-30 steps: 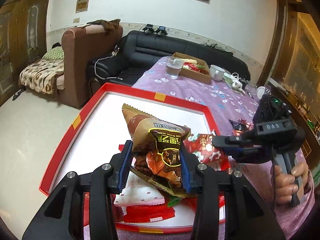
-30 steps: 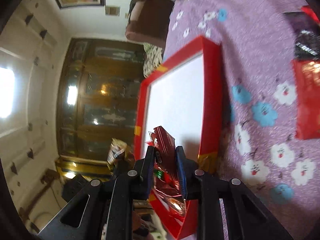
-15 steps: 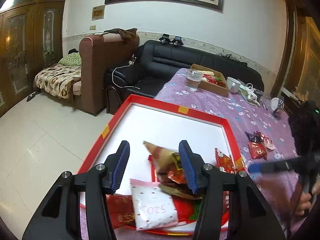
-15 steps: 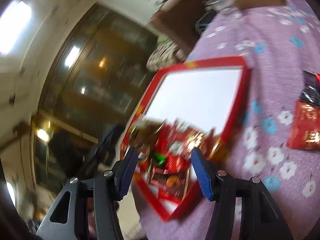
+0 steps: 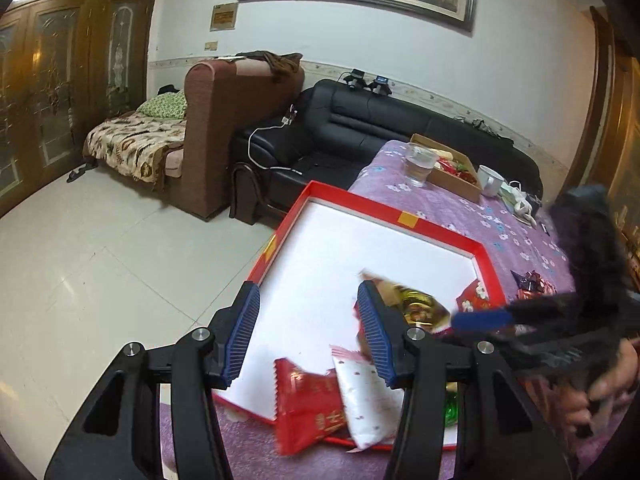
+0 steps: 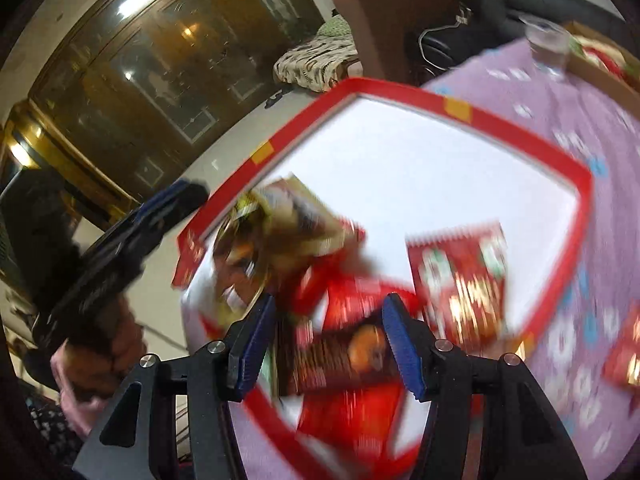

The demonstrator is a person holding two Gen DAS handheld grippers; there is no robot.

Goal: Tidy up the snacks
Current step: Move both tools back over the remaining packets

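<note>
purple flowered tablecloth [image 5: 448,208] covers the table, sofa and wooden cabinets behind; landmark for all positions = red tray [image 5: 384,210] with white floor, sitting at the cloth's near corner.

snacks: heaped in the tray's near end. red packet [image 5: 308,404] overhangs the tray's near rim. white dotted packet [image 5: 366,396] lies just beside it, touching. brown-gold packet [image 5: 416,304] sits further into the tray, tilted, blurred. red printed packet [image 6: 460,280] lies flat inside the tray by its right rim. dark brown packet [image 6: 340,360] rests on the heap at the near edge; right view strongly motion-blurred, labels unreadable. two loose wrappers [image 5: 534,282] lie on the cloth outside the tray's right rim.

left gripper [image 5: 308,336]: jaws spread wide, nothing between the pads, held above the tray's near-left corner.

right gripper [image 6: 328,344]: jaws likewise parted, nothing clamped, over the heap at the tray's near end; blurred.

beyond the tray's far rim: glass of water [image 5: 418,164], cardboard box [image 5: 452,174] with more snacks, white cup [image 5: 490,180].
</note>
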